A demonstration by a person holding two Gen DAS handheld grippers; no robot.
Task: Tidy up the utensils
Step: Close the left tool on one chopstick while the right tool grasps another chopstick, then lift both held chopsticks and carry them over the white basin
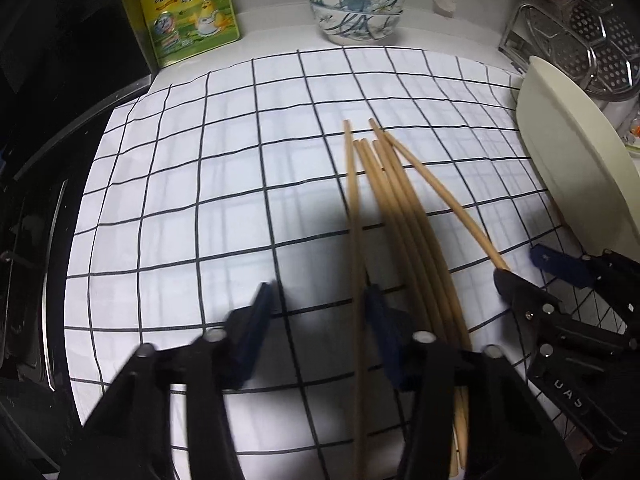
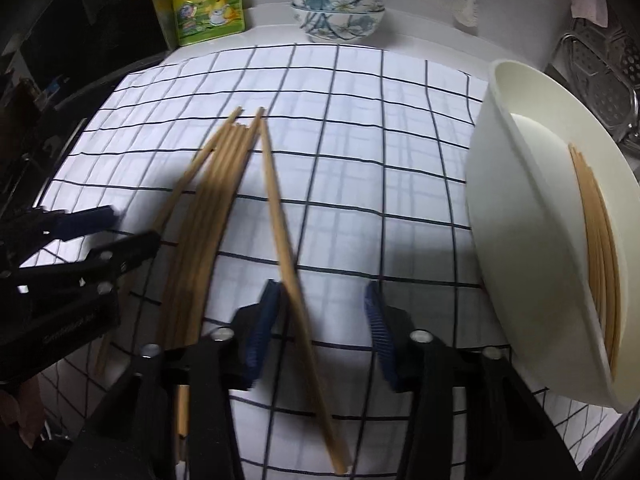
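The loose chopsticks [image 2: 208, 208] lie fanned on the checked cloth [image 2: 360, 120] covering the worktop, thin tips pointing toward 12 o'clock and thick ends running back under both grippers. One chopstick [image 2: 280, 216] lies apart from the bundle, slanting from about 11 o'clock down toward 6 in the right wrist view. The right gripper [image 2: 320, 332] stands wide open with nothing between its fingers; that single stick passes just inside its left finger, though whether they touch I cannot tell. The left gripper [image 1: 316, 328] is also spread wide and holds nothing, with the bundle running by its right finger. At 3 o'clock a cream tray [image 2: 520, 240] leans on its side, and more chopsticks [image 2: 600, 240] rest inside it. Stacked bowls [image 2: 336, 8] and a yellow pouch [image 2: 208, 4] stand at the far edge near 12 and 11 o'clock.

The likely trouble: closing on one thin, round stick may roll it out of the fingers or drag a neighbour along. The two grippers work near each other, so they could knock together or scatter the bundle. The tilted tray could also shed its sticks if bumped.
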